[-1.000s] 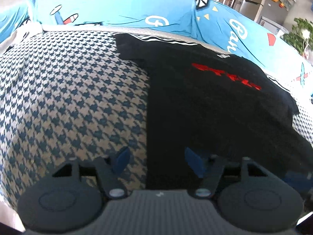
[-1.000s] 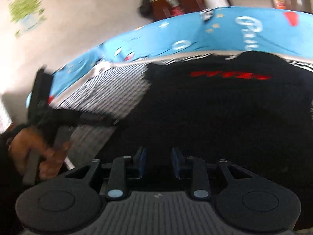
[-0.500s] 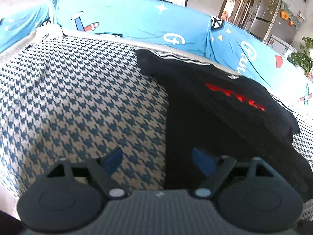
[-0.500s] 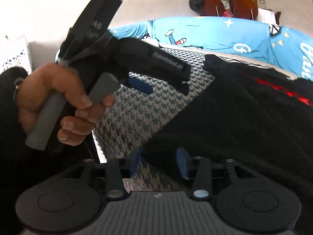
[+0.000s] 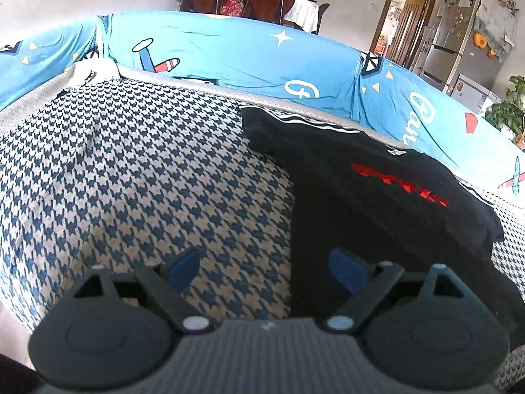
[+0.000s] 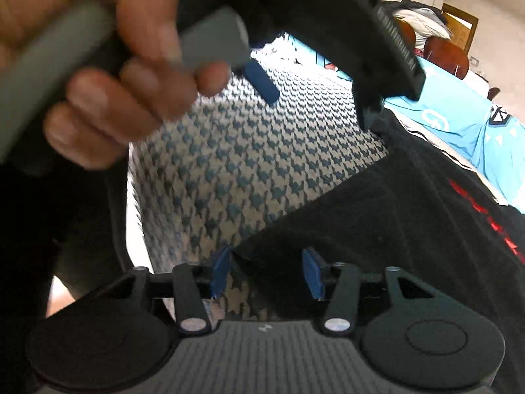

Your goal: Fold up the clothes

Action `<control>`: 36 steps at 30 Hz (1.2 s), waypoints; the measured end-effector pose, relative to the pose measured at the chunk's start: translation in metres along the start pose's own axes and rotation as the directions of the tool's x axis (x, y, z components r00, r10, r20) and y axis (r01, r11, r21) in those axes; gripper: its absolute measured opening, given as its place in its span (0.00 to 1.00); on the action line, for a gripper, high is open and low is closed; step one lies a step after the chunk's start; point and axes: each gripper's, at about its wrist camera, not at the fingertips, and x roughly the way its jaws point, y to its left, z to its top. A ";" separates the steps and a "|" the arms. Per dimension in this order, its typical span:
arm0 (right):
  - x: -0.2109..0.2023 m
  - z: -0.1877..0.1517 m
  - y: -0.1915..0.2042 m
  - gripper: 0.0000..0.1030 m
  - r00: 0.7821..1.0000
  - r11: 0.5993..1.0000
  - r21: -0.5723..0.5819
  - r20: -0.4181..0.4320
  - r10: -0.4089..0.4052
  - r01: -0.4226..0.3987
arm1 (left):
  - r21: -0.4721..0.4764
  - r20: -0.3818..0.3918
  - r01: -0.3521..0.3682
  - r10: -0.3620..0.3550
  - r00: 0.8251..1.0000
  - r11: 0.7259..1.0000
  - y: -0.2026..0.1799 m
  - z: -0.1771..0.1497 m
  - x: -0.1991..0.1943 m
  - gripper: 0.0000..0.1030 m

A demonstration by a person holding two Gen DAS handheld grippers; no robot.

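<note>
I am seeing a black T-shirt [image 5: 377, 216] lying mostly flat on the houndstooth sofa seat [image 5: 137, 177], red lettering facing up, its white-striped sleeve reaching toward the blue backrest cover [image 5: 236, 55], one hem corner lying nearest me.

Left gripper [image 5: 264, 271]: jaws spread wide, blue pads [image 5: 183, 269] well apart, nothing between them. Right gripper [image 6: 265, 274]: jaws parted, blue pads [image 6: 219, 272] clear of each other. Left hand [image 6: 108, 75]: fingers wrapped around its gripper's grey handle
</note>
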 end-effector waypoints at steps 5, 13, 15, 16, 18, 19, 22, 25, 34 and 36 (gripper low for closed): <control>0.001 0.007 -0.004 0.17 1.000 0.999 0.050 0.008 0.005 -0.006 | -0.021 0.024 0.004 -0.003 1.000 1.000 0.007 0.005 -0.006 0.88; -0.010 0.036 -0.022 0.11 0.981 0.949 0.253 0.081 0.174 -0.189 | -0.054 0.138 -0.066 0.073 0.988 0.996 0.026 0.021 -0.031 0.90; -0.008 0.044 -0.021 0.11 0.977 0.937 0.277 0.094 0.193 -0.212 | -0.062 0.159 -0.094 0.103 0.982 0.994 0.031 0.024 -0.035 0.90; -0.006 0.047 -0.020 0.11 0.975 0.933 0.287 0.095 0.200 -0.219 | -0.063 0.163 -0.103 0.112 0.980 0.993 0.032 0.024 -0.036 0.90; 0.003 0.048 -0.021 0.11 0.971 0.915 0.325 0.093 0.220 -0.239 | -0.064 0.168 -0.114 0.123 0.978 0.991 0.035 0.025 -0.037 0.90; 0.006 0.046 -0.022 0.11 0.968 0.902 0.350 0.093 0.234 -0.251 | -0.062 0.167 -0.116 0.125 0.978 0.991 0.035 0.025 -0.037 0.90; 0.009 0.044 -0.023 0.18 0.957 0.880 0.376 0.087 0.278 -0.290 | -0.054 0.166 -0.124 0.131 0.977 0.991 0.033 0.024 -0.036 0.90; 0.000 0.040 -0.021 0.18 0.945 0.869 0.373 0.108 0.309 -0.327 | -0.042 0.164 -0.122 0.127 0.978 0.992 0.029 0.024 -0.034 0.91; -0.041 0.013 -0.039 0.19 0.988 0.865 0.477 0.078 0.131 -0.152 | 0.048 0.122 -0.052 0.046 0.991 0.997 0.007 0.012 -0.021 0.95; -0.049 0.002 -0.048 0.19 0.992 0.855 0.502 0.071 0.105 -0.127 | 0.063 0.097 -0.016 0.009 0.995 0.998 0.000 0.009 -0.016 0.95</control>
